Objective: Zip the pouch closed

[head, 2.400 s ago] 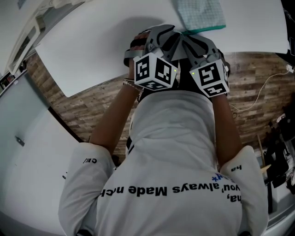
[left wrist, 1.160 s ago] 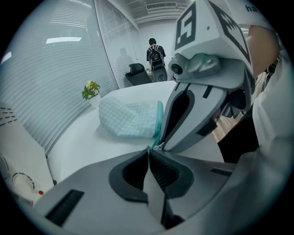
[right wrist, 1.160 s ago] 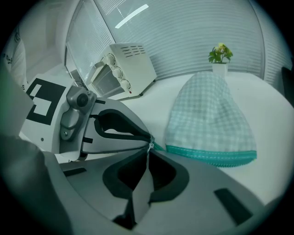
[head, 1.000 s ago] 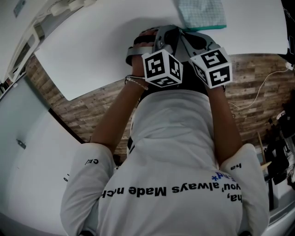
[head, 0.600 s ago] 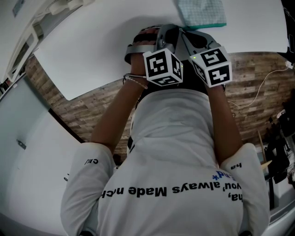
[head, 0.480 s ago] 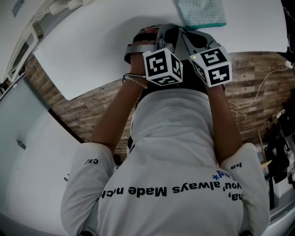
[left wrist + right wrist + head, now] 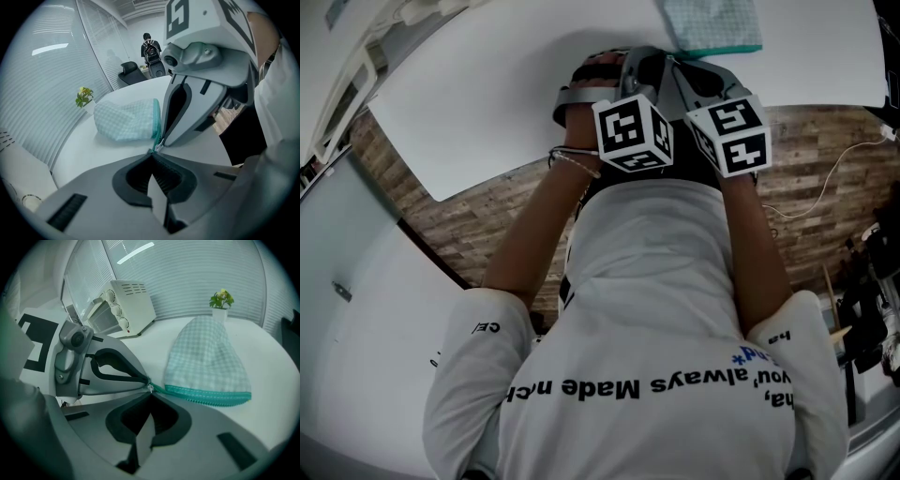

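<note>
A pale green checked pouch (image 7: 712,23) lies on the white table (image 7: 506,94), its teal zip band (image 7: 206,397) along the near side. Both grippers meet at the band's near end. In the left gripper view, my left gripper (image 7: 152,152) is shut on the teal end of the band. The right gripper (image 7: 162,142) comes in from above it. In the right gripper view, my right gripper (image 7: 150,391) is shut, with the small metal zipper pull (image 7: 150,388) at its tips and the left gripper (image 7: 145,379) pinched just beside it. Whether the zip teeth are joined I cannot tell.
A white toaster oven (image 7: 124,305) and a small potted plant (image 7: 220,298) stand at the table's far side. A person (image 7: 150,47) and a dark chair (image 7: 131,72) are in the background. The table's near edge runs under my hands over wooden floor (image 7: 825,187) with a cable.
Since the earliest frame both grippers have shifted a little toward the pouch and their marker cubes have turned. Over the last second they hold still.
</note>
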Tool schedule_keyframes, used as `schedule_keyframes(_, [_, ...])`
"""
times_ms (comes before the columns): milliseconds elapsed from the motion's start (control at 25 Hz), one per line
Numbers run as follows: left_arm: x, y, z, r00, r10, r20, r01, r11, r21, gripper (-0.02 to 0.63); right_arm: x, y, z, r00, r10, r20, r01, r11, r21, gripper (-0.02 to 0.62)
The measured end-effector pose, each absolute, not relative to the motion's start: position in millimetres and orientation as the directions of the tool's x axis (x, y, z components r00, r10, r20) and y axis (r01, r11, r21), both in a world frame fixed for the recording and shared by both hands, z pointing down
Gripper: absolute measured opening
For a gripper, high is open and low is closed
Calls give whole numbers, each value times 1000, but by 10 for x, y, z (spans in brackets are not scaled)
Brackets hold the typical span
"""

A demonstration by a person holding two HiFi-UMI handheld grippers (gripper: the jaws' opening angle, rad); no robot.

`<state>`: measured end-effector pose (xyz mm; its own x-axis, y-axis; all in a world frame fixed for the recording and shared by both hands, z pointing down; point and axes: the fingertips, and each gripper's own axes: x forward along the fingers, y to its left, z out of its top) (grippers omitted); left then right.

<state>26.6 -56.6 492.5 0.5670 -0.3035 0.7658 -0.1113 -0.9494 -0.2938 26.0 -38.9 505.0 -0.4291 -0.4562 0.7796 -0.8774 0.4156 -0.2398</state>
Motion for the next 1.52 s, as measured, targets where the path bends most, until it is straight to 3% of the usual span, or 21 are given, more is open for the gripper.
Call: schedule_keyframes(1520, [261, -558, 4927, 543, -303, 783, -122, -951, -284, 18, 463, -356, 5017, -351, -512, 784, -917, 359, -176, 8])
